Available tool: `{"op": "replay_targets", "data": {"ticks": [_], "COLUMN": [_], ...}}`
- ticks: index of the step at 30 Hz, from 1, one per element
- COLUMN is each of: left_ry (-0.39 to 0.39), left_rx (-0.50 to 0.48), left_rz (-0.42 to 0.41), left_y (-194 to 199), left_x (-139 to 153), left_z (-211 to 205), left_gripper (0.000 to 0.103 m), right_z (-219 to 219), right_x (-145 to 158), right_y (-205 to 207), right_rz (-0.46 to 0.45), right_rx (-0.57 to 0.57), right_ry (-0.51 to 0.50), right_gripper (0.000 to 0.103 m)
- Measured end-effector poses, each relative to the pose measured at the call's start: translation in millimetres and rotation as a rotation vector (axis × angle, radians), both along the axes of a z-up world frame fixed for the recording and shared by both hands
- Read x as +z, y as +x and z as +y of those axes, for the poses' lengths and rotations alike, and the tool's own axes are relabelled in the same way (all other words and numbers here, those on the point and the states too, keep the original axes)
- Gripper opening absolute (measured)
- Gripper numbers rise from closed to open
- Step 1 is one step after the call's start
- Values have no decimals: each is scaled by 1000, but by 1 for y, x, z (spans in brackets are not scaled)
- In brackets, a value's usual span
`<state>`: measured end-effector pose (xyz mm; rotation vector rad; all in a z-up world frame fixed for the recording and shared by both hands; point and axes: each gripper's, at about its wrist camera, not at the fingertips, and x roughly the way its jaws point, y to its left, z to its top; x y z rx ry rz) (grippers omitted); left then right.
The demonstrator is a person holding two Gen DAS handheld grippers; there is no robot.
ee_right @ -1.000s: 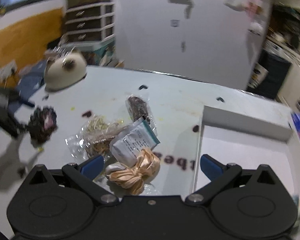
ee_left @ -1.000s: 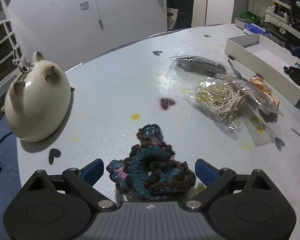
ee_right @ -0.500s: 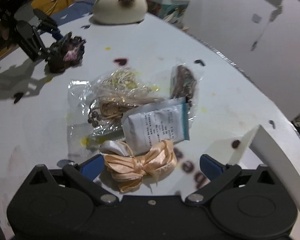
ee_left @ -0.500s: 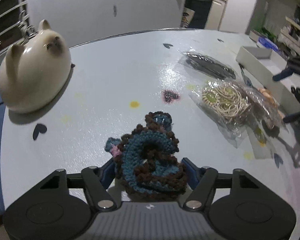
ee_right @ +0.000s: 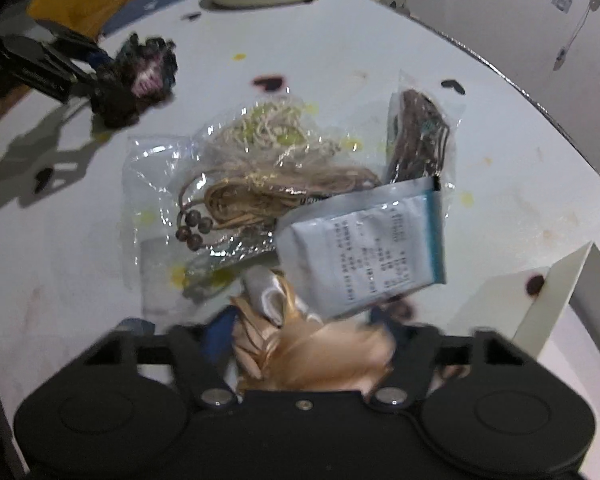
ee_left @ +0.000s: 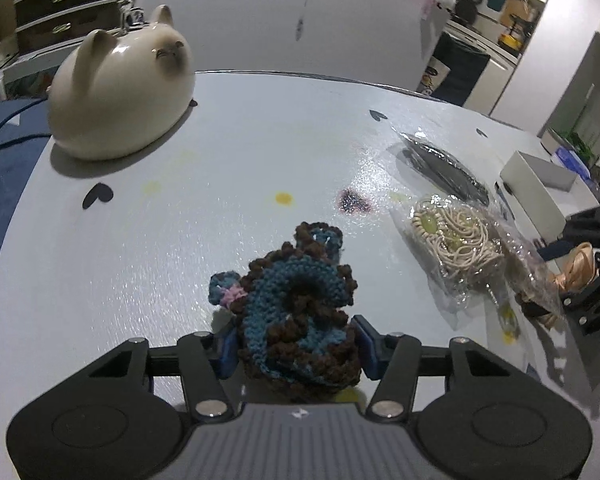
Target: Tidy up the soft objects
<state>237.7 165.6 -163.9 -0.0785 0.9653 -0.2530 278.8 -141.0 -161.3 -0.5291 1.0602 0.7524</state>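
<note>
The left tongs (ee_left: 296, 350) pinch the crocheted blue-and-brown scrunchie (ee_left: 296, 308), blue pads pressed into its near edge while most of it rests on the surface (ee_left: 180, 208), well apart from the white box (ee_left: 536, 184). The right tongs (ee_right: 300, 340) pinch the peach satin bow (ee_right: 316, 350), which sits just beside that box's corner (ee_right: 556, 292) and touches the printed sachet (ee_right: 368, 252).

The main risk, as I judge it, is the bow: satin is slick, and a tail lies under the sachet, so lifting could drag that packet or the bagged cords (ee_right: 260, 184) along. The scrunchie is held only at its edge, so it could sag and slip free.
</note>
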Motion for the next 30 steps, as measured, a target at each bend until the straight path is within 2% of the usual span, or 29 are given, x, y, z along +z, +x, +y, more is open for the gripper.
{"op": "replay_targets", "data": {"ticks": [2, 4, 5, 6, 11, 14, 18, 22, 26, 30], "left_ry": [-3, -7, -10, -13, -37, -53, -72, -82, -90, -94], "left_rx": [11, 18, 21, 24, 53, 74, 94, 108, 122, 126], "left_rz": [4, 4, 4, 4, 4, 3, 0, -5, -18, -30], "left_y": [-3, -6, -8, -10, -16, -17, -17, -17, -19, -21], "left_x": [0, 1, 0, 0, 0, 1, 2, 4, 7, 11], "left_z": [-2, -4, -5, -6, -8, -8, -8, -6, -4, -5], "left_gripper": [56, 56, 56, 56, 56, 56, 56, 56, 56, 54], "right_z": [4, 6, 6, 5, -7, -16, -23, -27, -30, -36], "right_x": [0, 1, 1, 3, 29, 44, 44, 32, 21, 9], "right_y": [-3, -6, -7, -10, -27, -37, -44, -44, -34, -19], "right_rz": [-13, -31, -51, -75, -162, -183, -144, -139, -120, -39], "right_rx": [-20, -50, -68, -88, -259, -417, -580, -646, -661, -707], "right_ry": [-14, -30, -42, -49, 19, 73, 115, 71, 71, 97], "right_gripper": [63, 73, 83, 88, 96, 96, 91, 88, 83, 81]}}
